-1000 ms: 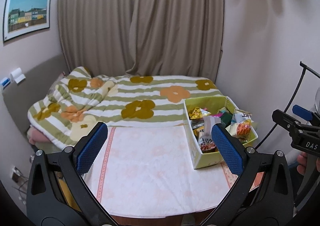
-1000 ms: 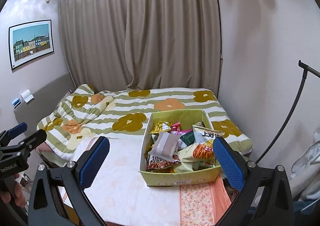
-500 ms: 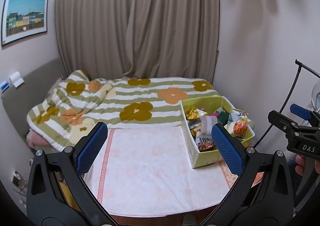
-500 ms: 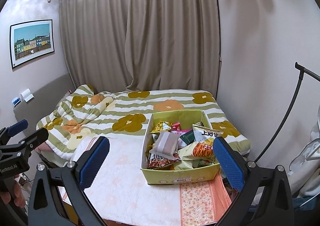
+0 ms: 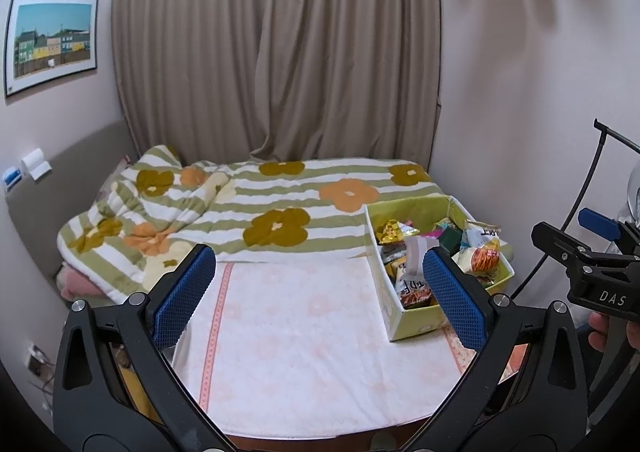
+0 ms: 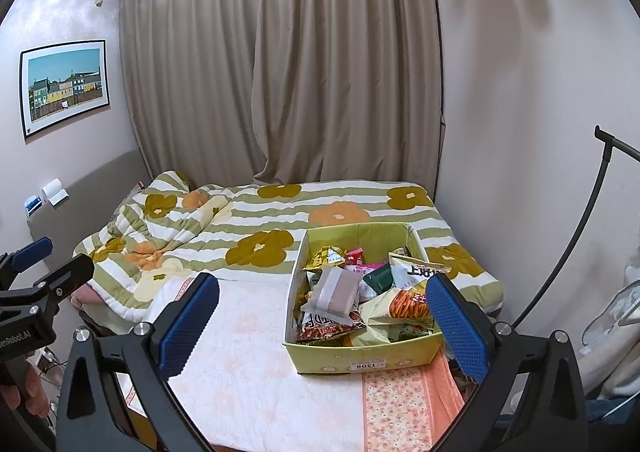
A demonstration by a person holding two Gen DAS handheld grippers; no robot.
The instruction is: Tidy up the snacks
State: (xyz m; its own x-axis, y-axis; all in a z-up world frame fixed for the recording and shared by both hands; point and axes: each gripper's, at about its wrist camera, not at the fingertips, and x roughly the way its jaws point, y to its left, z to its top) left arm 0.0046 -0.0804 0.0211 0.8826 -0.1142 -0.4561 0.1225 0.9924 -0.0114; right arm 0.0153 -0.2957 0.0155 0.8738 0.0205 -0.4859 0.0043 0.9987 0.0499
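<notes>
A yellow-green cardboard box (image 6: 360, 358) full of snack packets stands on the right part of a table under a white floral cloth (image 6: 248, 364). On top lie a grey-brown packet (image 6: 334, 292), a white chip bag (image 6: 412, 272) and an orange snack bag (image 6: 408, 304). My right gripper (image 6: 320, 328) hangs open above the table, in front of the box, holding nothing. The same box (image 5: 400, 316) appears at the right in the left wrist view. My left gripper (image 5: 318, 298) is open and empty over the cloth (image 5: 300, 332), left of the box.
Behind the table lies a bed with a striped flower quilt (image 6: 260, 228), backed by beige curtains (image 6: 280, 72). A black curved stand (image 6: 576, 244) rises at the right wall. An orange patterned cloth (image 6: 400, 404) covers the table's right front. A framed picture (image 6: 64, 86) hangs on the left wall.
Both views have shifted slightly; the box sits a little lower and nearer in the right wrist view. Both grippers stay open and nothing has been picked up.
</notes>
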